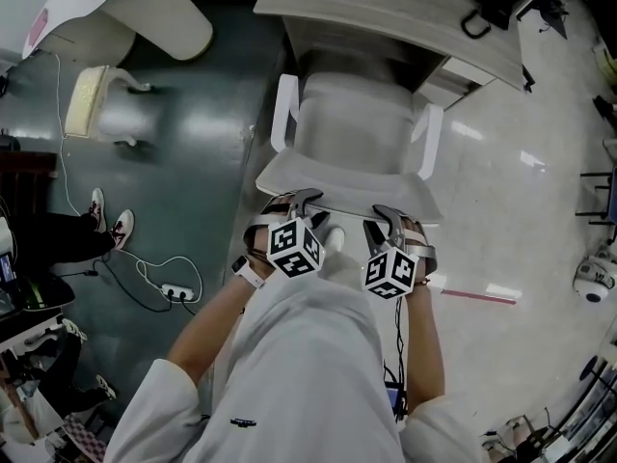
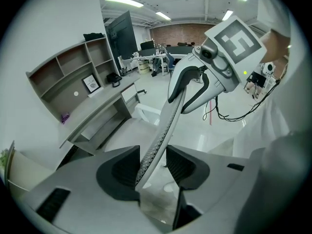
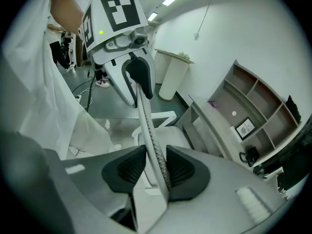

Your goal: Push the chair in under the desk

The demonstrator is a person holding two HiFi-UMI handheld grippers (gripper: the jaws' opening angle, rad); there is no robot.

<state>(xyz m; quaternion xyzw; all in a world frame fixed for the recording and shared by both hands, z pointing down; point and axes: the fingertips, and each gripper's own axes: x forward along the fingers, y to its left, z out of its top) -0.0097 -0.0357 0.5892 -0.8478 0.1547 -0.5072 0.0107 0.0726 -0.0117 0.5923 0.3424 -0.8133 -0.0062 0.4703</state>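
Straddling the top rim of the chair back (image 2: 163,123), the left gripper (image 2: 151,165) stands spread, the mesh rim leaning on one pad with a gap at the other; the right gripper (image 3: 156,167) is spread over the same rim likewise, a loose hold I judge suited to shoving rather than lifting. Each gripper view shows those gaps, which the head view cannot; only the head view shows the chair (image 1: 352,123) squared to the desk (image 1: 386,13), seat front at its edge, armrests and back not yet tucked under.
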